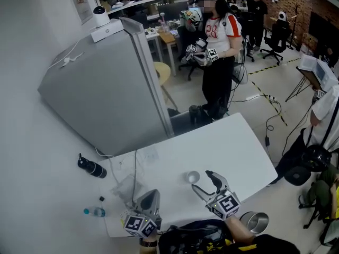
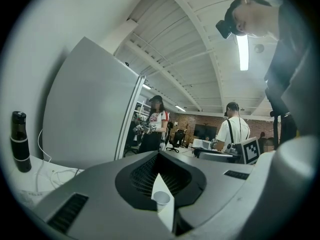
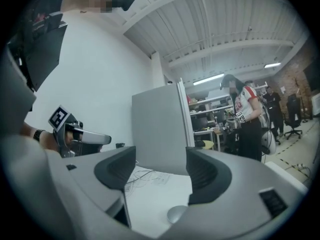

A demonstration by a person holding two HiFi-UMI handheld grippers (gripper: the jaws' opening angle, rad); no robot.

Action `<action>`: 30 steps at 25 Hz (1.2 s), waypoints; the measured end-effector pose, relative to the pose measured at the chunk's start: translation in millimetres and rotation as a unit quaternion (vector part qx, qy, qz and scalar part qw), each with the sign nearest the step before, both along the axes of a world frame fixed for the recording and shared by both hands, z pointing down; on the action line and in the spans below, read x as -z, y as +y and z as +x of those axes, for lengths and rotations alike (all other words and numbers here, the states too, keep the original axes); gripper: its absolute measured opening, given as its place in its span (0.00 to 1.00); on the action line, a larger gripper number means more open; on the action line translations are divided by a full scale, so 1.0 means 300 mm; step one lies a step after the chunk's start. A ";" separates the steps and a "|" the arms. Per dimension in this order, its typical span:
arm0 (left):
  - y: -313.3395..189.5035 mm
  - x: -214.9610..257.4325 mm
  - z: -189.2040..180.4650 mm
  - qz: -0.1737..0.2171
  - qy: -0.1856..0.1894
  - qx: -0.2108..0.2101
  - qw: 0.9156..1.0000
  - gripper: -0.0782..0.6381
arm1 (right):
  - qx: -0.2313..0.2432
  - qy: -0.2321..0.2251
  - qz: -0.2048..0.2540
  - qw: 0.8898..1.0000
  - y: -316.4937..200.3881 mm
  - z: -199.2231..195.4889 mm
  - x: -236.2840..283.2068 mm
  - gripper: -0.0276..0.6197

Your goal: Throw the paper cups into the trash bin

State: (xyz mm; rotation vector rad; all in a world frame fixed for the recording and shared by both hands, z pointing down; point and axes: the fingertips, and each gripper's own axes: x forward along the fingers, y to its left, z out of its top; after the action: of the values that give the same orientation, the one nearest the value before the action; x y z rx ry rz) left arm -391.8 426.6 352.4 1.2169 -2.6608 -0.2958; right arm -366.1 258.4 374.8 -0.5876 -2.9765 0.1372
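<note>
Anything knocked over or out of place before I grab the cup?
Nothing stands out. The paper cup stands upright on the table, nothing spilled; the trash bin sits upright on the floor beside it.

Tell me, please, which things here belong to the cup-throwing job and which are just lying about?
For the job: paper cup; metal bin.
Just lying about: dark bottle; small clear bottle; cable.

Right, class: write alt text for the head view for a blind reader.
The open right gripper is beside a paper cup on a white table; the left gripper is shut. A metal trash bin stands below right.
</note>
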 end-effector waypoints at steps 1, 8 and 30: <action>0.004 -0.001 -0.001 0.000 0.001 0.001 1.000 0.11 | -0.002 0.009 0.004 1.000 -0.003 -0.002 -0.037 0.54; 0.046 -0.001 0.008 -0.006 0.009 0.013 1.000 0.11 | -0.004 0.097 0.039 0.995 0.003 0.005 -0.350 0.61; 0.289 -0.010 0.043 -0.032 0.024 0.077 0.996 0.11 | -0.010 0.272 0.137 0.952 0.007 -0.203 -1.058 0.68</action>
State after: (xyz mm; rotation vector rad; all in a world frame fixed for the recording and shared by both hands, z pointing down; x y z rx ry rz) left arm -378.8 513.3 355.6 0.9751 -2.7061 -0.2569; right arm -426.9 260.4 692.3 -0.4020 -2.4074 -0.1000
